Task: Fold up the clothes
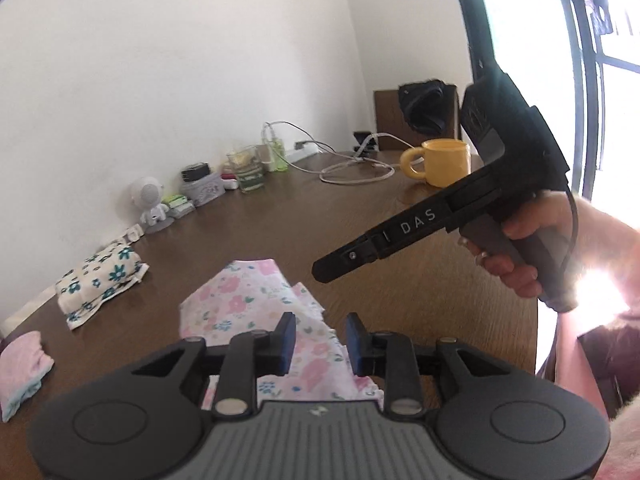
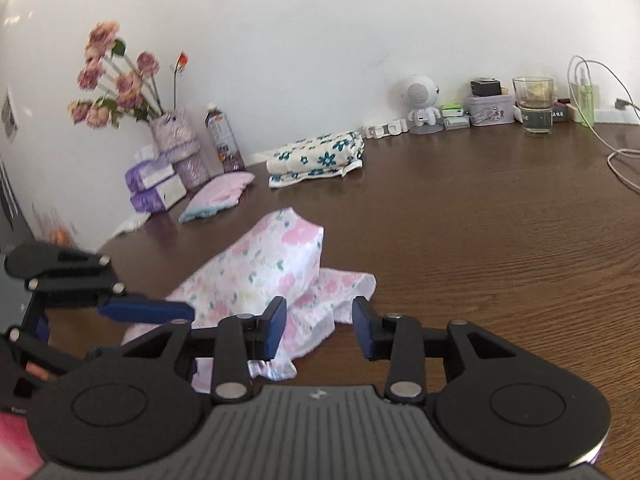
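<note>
Now, left to right around the pink floral garment (image 2: 256,276) lying part-folded on the wooden table (image 2: 480,240): left gripper (image 1: 321,340) released above it, right gripper (image 2: 320,326) likewise empty. Next, I judge, re-grip an edge and fold again.

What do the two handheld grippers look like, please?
The left gripper and right gripper share one design: ribbed grey body, two round black discs, black linkage arms with silver pins, and blue pads. Seen sideways, the right one has a pistol handle, a black cable and white "DAS" lettering.
</note>
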The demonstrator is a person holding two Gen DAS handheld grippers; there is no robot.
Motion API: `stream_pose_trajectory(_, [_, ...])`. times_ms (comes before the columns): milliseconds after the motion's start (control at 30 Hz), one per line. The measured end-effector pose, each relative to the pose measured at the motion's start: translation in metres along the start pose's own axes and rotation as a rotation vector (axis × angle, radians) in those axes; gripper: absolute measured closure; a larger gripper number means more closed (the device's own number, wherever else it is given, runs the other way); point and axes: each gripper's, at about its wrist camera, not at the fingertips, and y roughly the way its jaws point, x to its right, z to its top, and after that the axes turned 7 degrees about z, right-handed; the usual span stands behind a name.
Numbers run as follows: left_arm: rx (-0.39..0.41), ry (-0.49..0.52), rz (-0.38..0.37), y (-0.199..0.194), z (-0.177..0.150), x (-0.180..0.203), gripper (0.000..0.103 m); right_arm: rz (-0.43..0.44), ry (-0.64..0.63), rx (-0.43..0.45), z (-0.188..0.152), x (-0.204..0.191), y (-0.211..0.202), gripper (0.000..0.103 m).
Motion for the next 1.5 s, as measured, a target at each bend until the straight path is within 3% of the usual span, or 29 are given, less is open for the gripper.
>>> stream_pose_trajectory(167, [-0.012,-0.027,0.039,-0.007,-0.01,-0.019,0.078,0.081,0.229,0.086,0.015,0.018,0.024,0.062])
stream_pose_trajectory(367, [-0.071,0.097,-0.03,0.013,-0.03,-0.003,0.079,0.018,0.401,0.121,0.009,0.033,0.052,0.063])
stream_pose_trajectory(533, [-0.068,0.167,-0.07,0.024,-0.035,0.008,0.079,0.096,0.553,0.136,-0.005,0.046,0.065,0.083])
stream_pose_trajectory(633, [-0.081,0.185,-0.091,0.033,-0.037,0.011,0.079,0.084,0.614,0.158,-0.01,0.053,0.066,0.084])
stream_pose_trajectory(800, [-0.092,0.185,-0.114,0.041,-0.036,0.01,0.079,-0.026,0.538,0.155,-0.009,0.047,0.062,0.084])
stream_pose_trajectory(900, [-0.071,0.133,-0.151,0.034,-0.029,-0.002,0.077,-0.091,0.477,0.147,-0.007,0.037,0.061,0.08])
stream_pose_trajectory(967, [-0.05,0.073,-0.161,0.029,-0.02,-0.017,0.077,-0.108,0.419,0.174,-0.002,0.026,0.053,0.08])
stream_pose_trajectory(1100, [-0.038,0.014,-0.092,0.031,-0.005,-0.05,0.078,-0.14,0.26,0.228,0.009,-0.002,0.038,0.08])
stream_pose_trajectory(1200, [-0.073,-0.01,-0.056,0.042,-0.004,-0.066,0.078,-0.132,0.133,0.194,0.015,-0.025,0.046,0.08])
stream_pose_trajectory(1300, [-0.117,-0.061,-0.085,0.055,-0.01,-0.074,0.079,-0.138,0.028,0.148,0.019,-0.042,0.058,0.08])
stream_pose_trajectory(1400, [-0.116,-0.093,-0.102,0.055,-0.016,-0.076,0.077,-0.193,0.024,0.083,0.016,-0.039,0.077,0.08])
stream_pose_trajectory(1500, [-0.087,-0.125,-0.115,0.043,-0.02,-0.082,0.067,-0.221,0.099,0.046,0.009,-0.024,0.082,0.08])
